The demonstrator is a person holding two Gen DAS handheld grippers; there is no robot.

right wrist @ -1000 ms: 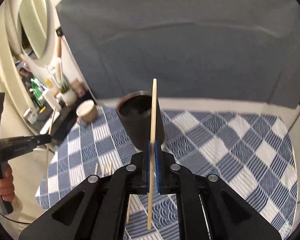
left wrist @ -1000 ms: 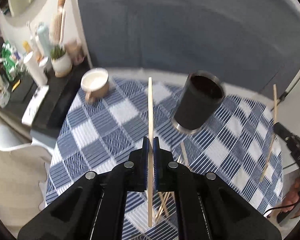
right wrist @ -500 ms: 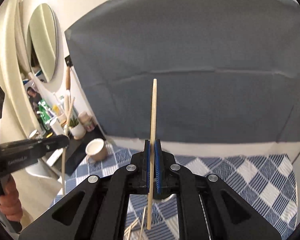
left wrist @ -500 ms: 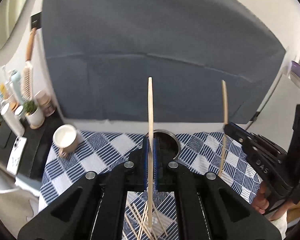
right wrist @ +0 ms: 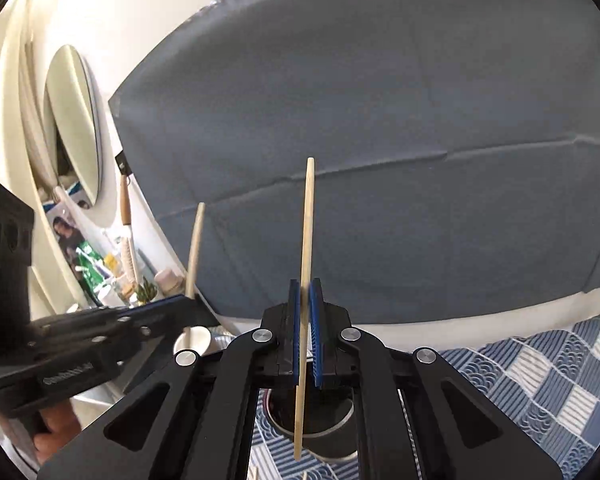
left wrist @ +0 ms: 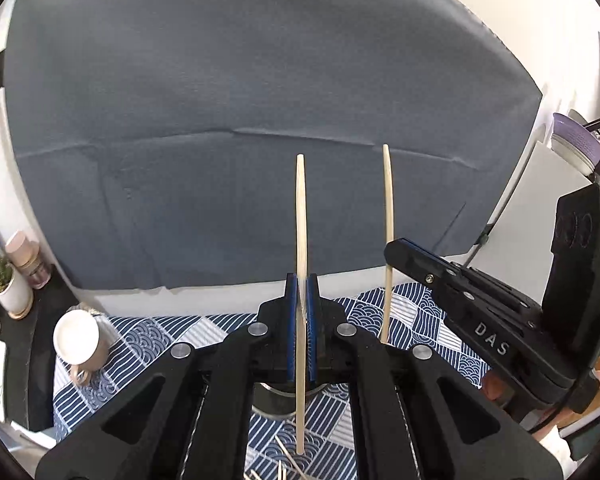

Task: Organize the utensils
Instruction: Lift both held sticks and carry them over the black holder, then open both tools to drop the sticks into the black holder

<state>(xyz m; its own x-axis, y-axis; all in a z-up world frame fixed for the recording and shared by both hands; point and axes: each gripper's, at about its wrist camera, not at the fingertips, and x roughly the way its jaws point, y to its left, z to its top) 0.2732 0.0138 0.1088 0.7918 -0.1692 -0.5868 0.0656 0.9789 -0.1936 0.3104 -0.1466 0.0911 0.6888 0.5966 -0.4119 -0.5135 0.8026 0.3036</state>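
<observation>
Here, one wooden chopstick (left wrist: 301, 240) is clamped upright between the blue pads of the left gripper (left wrist: 301, 300), and a second chopstick (right wrist: 306, 280) is pinched the same way, near upright, in the right gripper (right wrist: 306, 308). Each tool is seen from the other's camera: the right one enters the left wrist view from the right, its stick standing beside the left one. A dark cup (right wrist: 320, 432) is seen below both sets of jaws on the blue-and-white checked tablecloth (right wrist: 540, 392), its mouth largely hidden by the gripper bodies. Loose chopsticks (left wrist: 288, 468) are glimpsed on the cloth at the bottom edge. A beige mug (left wrist: 78, 340) stands at the cloth's left side, near a small potted plant (left wrist: 8, 288). A grey backdrop (left wrist: 260, 120) fills the wall behind, and an oval mirror (right wrist: 74, 124) hangs to its left.
</observation>
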